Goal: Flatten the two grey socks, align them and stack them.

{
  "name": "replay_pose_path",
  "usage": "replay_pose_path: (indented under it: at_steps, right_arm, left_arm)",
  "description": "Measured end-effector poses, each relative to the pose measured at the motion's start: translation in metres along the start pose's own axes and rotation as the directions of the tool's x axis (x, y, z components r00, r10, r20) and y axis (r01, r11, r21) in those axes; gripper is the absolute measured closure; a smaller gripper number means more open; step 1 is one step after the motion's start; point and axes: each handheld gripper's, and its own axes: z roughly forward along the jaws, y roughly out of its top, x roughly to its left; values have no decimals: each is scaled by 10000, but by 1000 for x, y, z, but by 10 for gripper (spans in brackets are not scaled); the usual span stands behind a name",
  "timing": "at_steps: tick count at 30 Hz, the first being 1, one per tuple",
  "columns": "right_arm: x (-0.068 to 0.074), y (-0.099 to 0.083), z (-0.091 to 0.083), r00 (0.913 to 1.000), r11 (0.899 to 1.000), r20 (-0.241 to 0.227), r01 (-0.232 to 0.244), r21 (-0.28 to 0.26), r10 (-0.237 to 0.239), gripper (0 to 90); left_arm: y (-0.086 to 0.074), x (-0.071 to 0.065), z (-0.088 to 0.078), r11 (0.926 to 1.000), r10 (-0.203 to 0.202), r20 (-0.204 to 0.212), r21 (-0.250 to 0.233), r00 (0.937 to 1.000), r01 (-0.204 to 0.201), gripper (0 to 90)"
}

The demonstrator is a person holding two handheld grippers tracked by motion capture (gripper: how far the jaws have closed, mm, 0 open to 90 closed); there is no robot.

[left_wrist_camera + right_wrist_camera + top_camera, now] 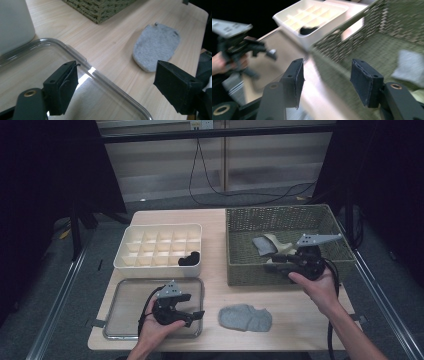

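The left hand rests low over the clear tray, holding the left gripper level and aimed rightward; its jaws stand wide apart with nothing between them, above the tray's near right rim. The tray itself is bare. Behind it sits the white divider box, with one dark item in a front right cell. Just right of the tray, a grey sock lies flat on the table, apart from both grippers. Further right, the right hand is raised over the front edge of the woven basket, its right gripper pointing left; the jaws are parted and empty. Inside the basket lie a grey sock and a beige sock, touching each other.
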Motion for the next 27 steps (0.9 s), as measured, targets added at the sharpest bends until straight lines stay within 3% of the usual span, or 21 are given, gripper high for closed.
replay_pose_path:
  at_steps: [7, 9, 16, 23, 27]
  right_arm:
    - [-28, 26, 13, 9986, 9988, 527, -68, 477, 43, 448]
    - [-38, 36, 21, 9984, 9954, 565, -124, 949, 71, 443]
    - [-64, 55, 38, 9945, 9928, 1013, -373, 1138, 257, 437]
    - [-93, 63, 58, 9923, 9794, 1149, -668, 1904, 453, 448]
    - [-108, 61, 73, 9907, 9620, 1162, -987, 2544, 709, 490]
  left_arm:
    - [-1, 2, -1, 10000, -48, -30, 0, 10000, 48, 194]
    - [-1, 2, -1, 10000, -52, -35, 46, 10000, 52, 194]
    - [-1, 4, -1, 9999, -108, -86, 32, 9999, 109, 200]
    - [-2, 5, 0, 9999, -102, -131, 114, 9999, 103, 200]
    - [-2, 6, -1, 9999, -108, -238, 131, 9997, 112, 200]
